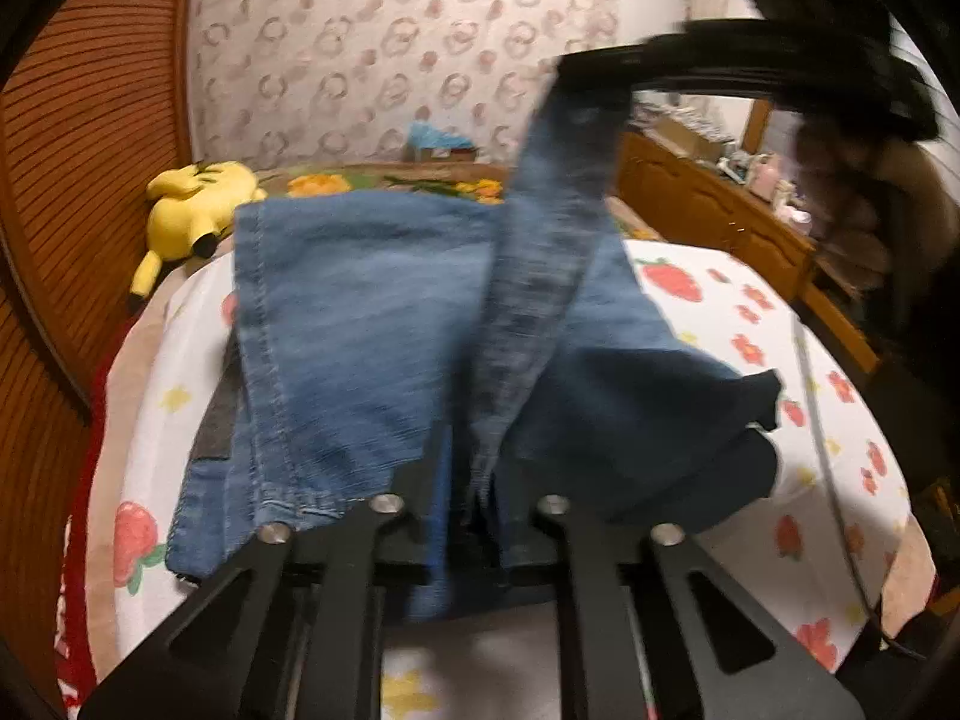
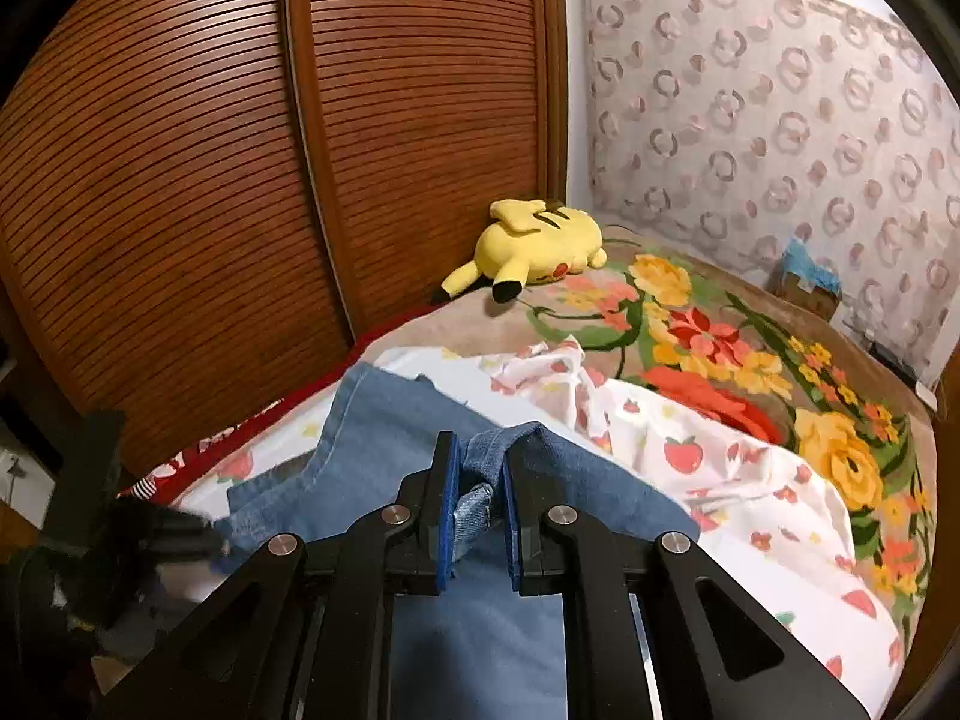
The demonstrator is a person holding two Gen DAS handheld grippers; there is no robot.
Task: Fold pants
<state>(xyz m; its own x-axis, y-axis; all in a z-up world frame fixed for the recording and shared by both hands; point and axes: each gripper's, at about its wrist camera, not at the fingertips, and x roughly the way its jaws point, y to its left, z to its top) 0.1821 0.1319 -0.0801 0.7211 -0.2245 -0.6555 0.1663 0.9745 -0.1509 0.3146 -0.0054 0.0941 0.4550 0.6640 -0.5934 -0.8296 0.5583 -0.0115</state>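
The blue denim pants [image 1: 372, 324] hang between my two grippers above the bed. My left gripper [image 1: 471, 516] is shut on a bunched edge of the denim, which drapes over its fingers and hides the pads. In the left wrist view my right gripper [image 1: 594, 81] is up at the right, blurred, holding a strip of the pants aloft. In the right wrist view my right gripper [image 2: 478, 492] is shut on a fold of the denim [image 2: 384, 438] between its blue pads [image 2: 447, 516]. My left gripper shows there as a dark blur [image 2: 174, 531] at the lower left.
The bed has a white strawberry-print sheet [image 1: 750, 324] over a floral blanket [image 2: 750, 372]. A yellow plush toy [image 2: 534, 243] lies by the slatted wooden wardrobe doors [image 2: 240, 180]. A small box [image 2: 807, 282] sits by the patterned curtain. A wooden dresser [image 1: 720, 210] stands at the right.
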